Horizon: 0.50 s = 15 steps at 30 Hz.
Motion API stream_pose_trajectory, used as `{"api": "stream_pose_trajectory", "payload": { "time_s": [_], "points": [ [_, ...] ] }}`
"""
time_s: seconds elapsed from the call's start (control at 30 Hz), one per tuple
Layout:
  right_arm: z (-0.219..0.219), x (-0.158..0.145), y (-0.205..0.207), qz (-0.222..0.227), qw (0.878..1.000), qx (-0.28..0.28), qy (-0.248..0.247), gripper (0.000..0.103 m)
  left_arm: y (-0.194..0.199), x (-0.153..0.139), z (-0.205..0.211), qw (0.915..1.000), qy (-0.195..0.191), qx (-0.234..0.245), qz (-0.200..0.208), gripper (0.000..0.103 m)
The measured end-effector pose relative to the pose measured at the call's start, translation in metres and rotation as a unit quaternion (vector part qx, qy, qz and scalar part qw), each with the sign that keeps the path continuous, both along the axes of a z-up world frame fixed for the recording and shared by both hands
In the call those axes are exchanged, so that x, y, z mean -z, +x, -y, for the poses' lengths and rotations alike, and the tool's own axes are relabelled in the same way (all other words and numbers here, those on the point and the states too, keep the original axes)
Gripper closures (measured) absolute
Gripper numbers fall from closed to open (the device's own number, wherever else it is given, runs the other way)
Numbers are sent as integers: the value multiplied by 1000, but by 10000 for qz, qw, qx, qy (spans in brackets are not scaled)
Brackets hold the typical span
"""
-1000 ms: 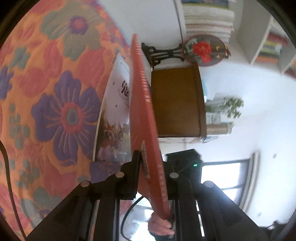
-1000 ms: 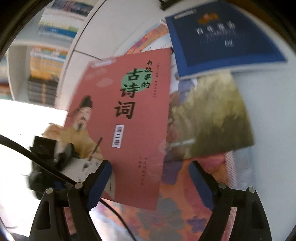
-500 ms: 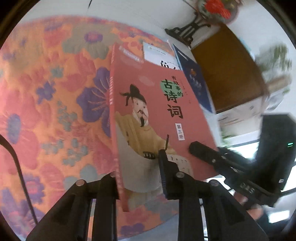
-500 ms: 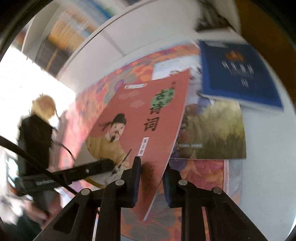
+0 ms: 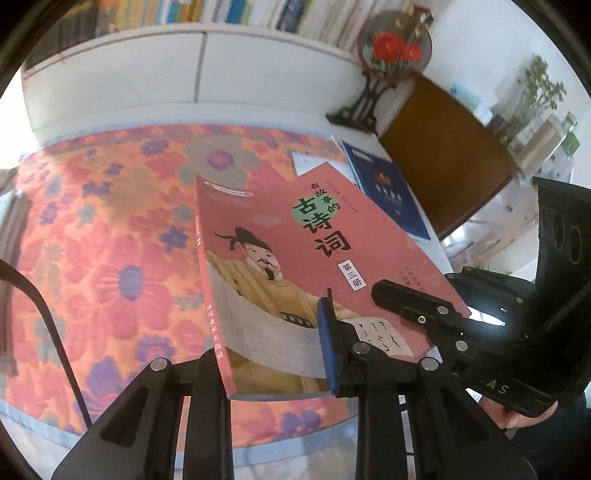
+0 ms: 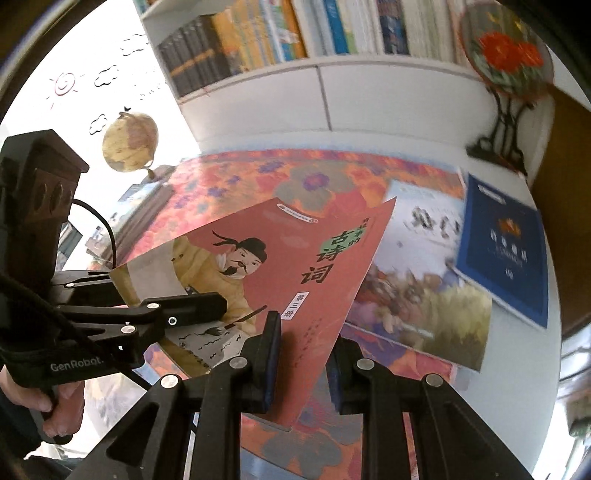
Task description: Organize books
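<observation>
A red book with a robed, bearded figure on its cover [image 5: 295,258] hangs tilted above the floral cloth [image 5: 110,258], cover up. My left gripper [image 5: 267,332] is shut on its lower edge near the spine, the blue pad pressing on the cover. My right gripper [image 6: 303,339] is shut on the book's [image 6: 280,258] near corner. Each view shows the other gripper too: the right gripper [image 5: 406,299] on the lower right corner, the left gripper [image 6: 181,308] on the lower left. A picture book [image 6: 417,295] and a blue book [image 6: 502,251] lie flat beyond.
A white bookshelf full of books [image 6: 295,33] runs along the back. A round embroidered screen on a black stand [image 5: 393,48] and a brown wooden block [image 5: 443,155] stand at the right. A globe [image 6: 129,142] and a low stack of books [image 6: 140,210] sit at the left.
The right gripper, open around the red book a second ago, has shut on its corner. Both hands rose and rolled, turning the book from edge-on to cover up.
</observation>
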State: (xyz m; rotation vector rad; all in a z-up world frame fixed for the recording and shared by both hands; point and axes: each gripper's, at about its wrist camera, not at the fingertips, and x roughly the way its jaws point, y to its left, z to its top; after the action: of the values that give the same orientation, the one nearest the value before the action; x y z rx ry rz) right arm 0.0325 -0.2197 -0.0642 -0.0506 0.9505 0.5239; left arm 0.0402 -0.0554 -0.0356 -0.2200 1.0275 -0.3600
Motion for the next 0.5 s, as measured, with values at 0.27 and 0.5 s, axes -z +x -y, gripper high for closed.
{"api": "stream_pose_trajectory", "payload": {
  "time_s": [0.27, 0.5],
  "points": [
    [-100, -39, -9, 471, 9987, -185, 7, 82, -22, -33, -118, 9980, -125, -332, 521, 81],
    [-250, -60, -14, 792, 9950, -533, 279, 80, -40, -57, -261, 9928, 61, -844, 852, 81]
  ]
}}
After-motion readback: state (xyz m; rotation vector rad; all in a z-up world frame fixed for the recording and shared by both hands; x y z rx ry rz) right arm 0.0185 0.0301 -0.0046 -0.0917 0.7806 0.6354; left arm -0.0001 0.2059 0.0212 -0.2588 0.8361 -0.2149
